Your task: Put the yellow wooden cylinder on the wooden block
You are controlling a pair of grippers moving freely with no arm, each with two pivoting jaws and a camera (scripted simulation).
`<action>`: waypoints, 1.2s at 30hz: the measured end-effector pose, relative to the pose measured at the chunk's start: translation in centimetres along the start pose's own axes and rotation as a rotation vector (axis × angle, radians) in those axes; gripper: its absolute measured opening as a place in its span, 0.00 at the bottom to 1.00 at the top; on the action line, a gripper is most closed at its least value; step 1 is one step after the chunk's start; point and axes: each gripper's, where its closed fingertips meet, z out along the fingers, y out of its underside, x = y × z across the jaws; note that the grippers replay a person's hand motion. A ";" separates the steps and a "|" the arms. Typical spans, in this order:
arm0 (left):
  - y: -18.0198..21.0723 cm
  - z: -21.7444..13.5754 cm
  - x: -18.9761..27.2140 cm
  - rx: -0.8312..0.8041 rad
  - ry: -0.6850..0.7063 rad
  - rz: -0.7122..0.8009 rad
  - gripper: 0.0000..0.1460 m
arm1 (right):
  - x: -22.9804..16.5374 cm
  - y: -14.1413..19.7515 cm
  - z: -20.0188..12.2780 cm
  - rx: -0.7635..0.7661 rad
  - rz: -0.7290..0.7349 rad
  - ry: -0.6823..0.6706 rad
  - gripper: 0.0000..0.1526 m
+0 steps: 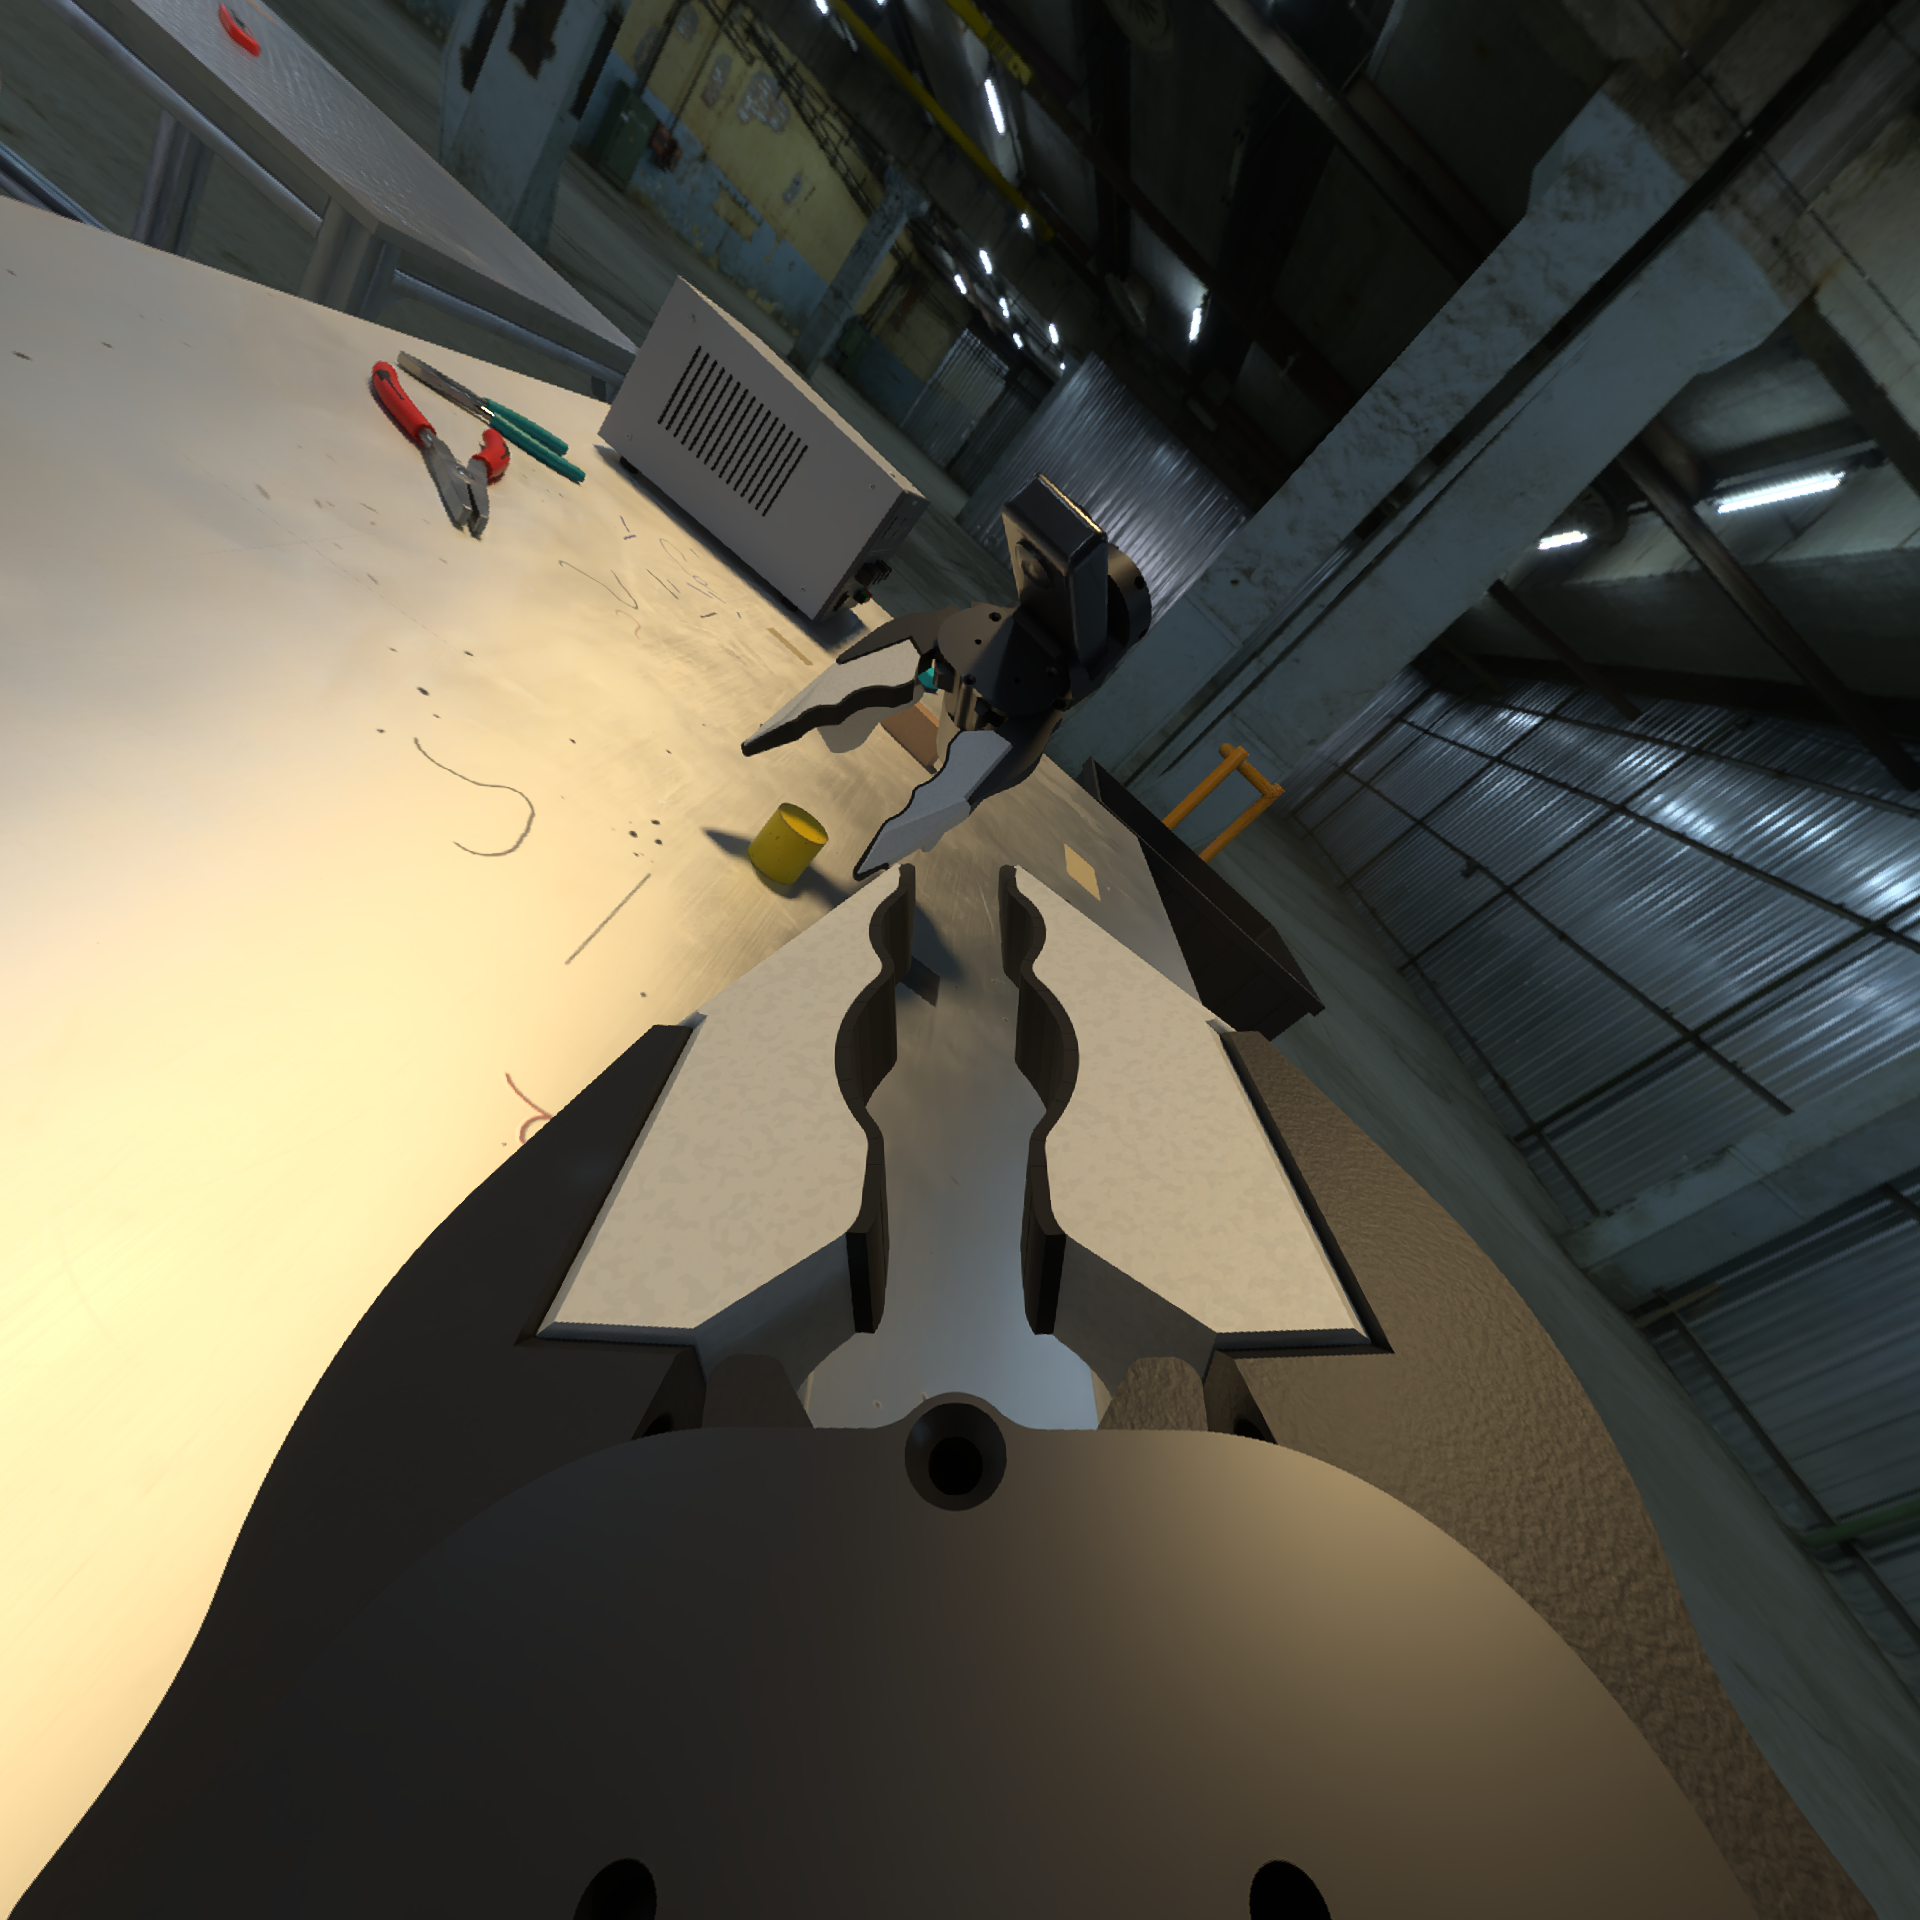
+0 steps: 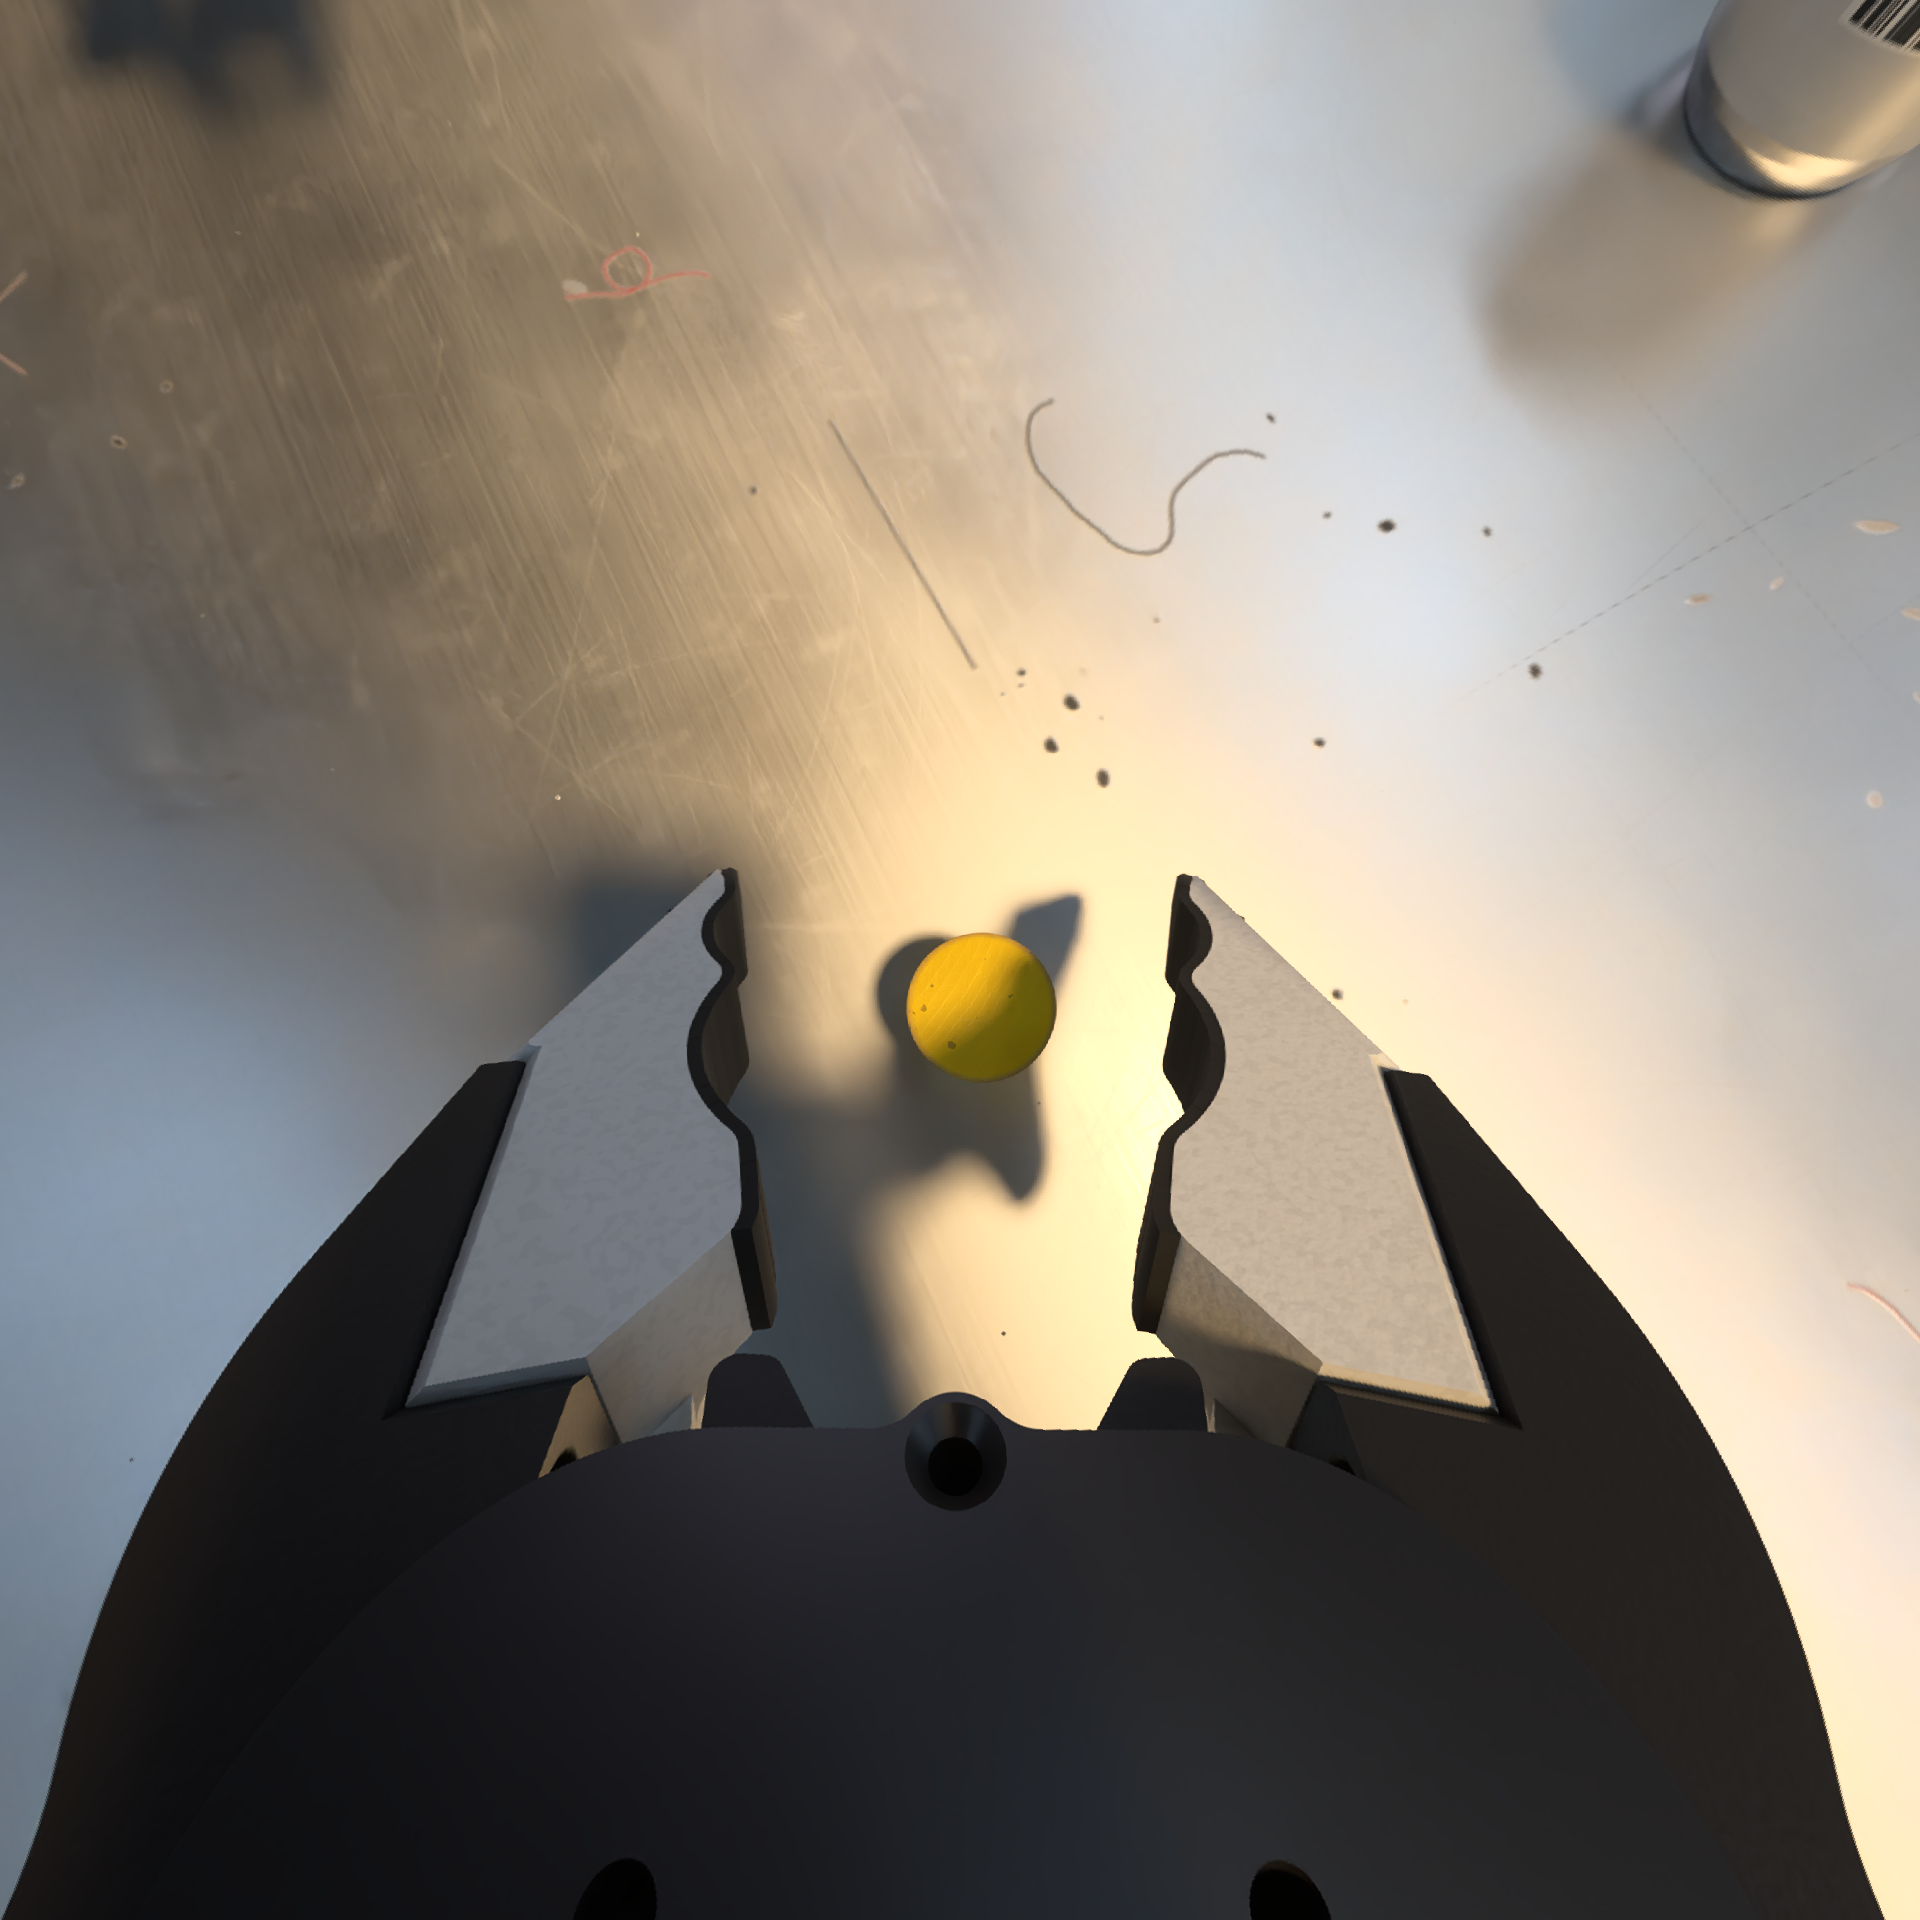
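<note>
The yellow wooden cylinder (image 1: 788, 844) stands upright on the scratched metal table (image 1: 260, 727). In the right wrist view I look straight down on its round top (image 2: 980, 1006). My right gripper (image 2: 953, 894) is open wide and hovers above the cylinder, one finger on each side, not touching it. It also shows in the left wrist view (image 1: 805, 810), tilted down over the cylinder. A brown piece, possibly the wooden block (image 1: 920, 732), shows partly behind it. My left gripper (image 1: 956, 875) is empty, its jaws a narrow gap apart, low over the table near the cylinder.
Red-handled pliers (image 1: 447, 457) and green-handled pliers (image 1: 509, 421) lie far left. A grey vented box (image 1: 748, 468) stands at the back. A black tray (image 1: 1216, 935) sits along the table's right edge. A silver can (image 2: 1787, 104) stands at the upper right.
</note>
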 end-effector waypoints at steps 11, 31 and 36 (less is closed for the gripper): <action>-0.1 0.0 0.2 0.002 0.002 0.007 0.11 | -0.6 -1.8 -1.8 0.067 -0.011 0.076 0.82; 0.8 0.7 -0.6 -0.040 -0.043 0.031 0.11 | -3.8 -2.1 -2.4 0.342 0.008 0.148 0.82; 0.9 0.9 -0.5 -0.050 -0.048 0.044 0.11 | -3.8 -1.3 -1.9 0.291 -0.013 0.166 0.82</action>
